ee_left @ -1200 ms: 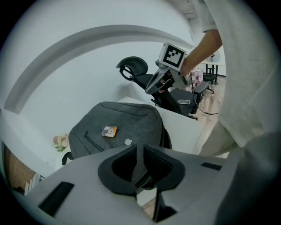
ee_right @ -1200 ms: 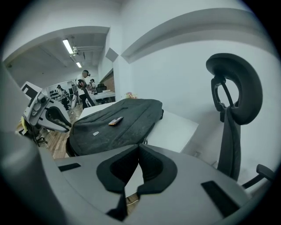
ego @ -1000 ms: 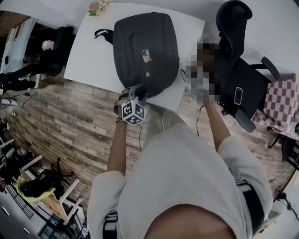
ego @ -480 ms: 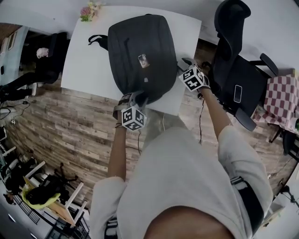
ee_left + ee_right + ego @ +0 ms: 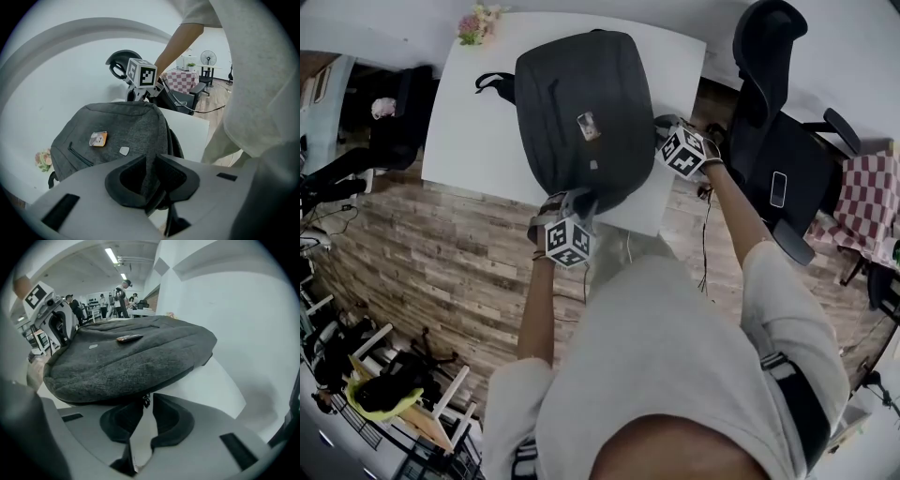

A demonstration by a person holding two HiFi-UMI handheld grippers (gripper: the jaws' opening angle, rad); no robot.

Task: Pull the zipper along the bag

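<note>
A white table [image 5: 478, 141] carried a dark grey bag [image 5: 581, 103] lying flat across its middle, a black strap [image 5: 492, 82] trailing just left of the bag and flowers [image 5: 473, 26] at the corner beyond that.

No words, numbers or brand names can be read anywhere. The dark grey fabric backpack [image 5: 581, 103] carries a small rectangular badge with an orange edge [image 5: 98, 138] near the middle of the frame in the left gripper view. It shows a picture too small to make out. Just beside it sits a small pale patch [image 5: 124, 151], with no lettering to be seen. The white cube below the backpack in the head view [image 5: 568, 241] and the white cube at its right edge [image 5: 682, 152] bear black-and-white square code markers, not text.
</note>
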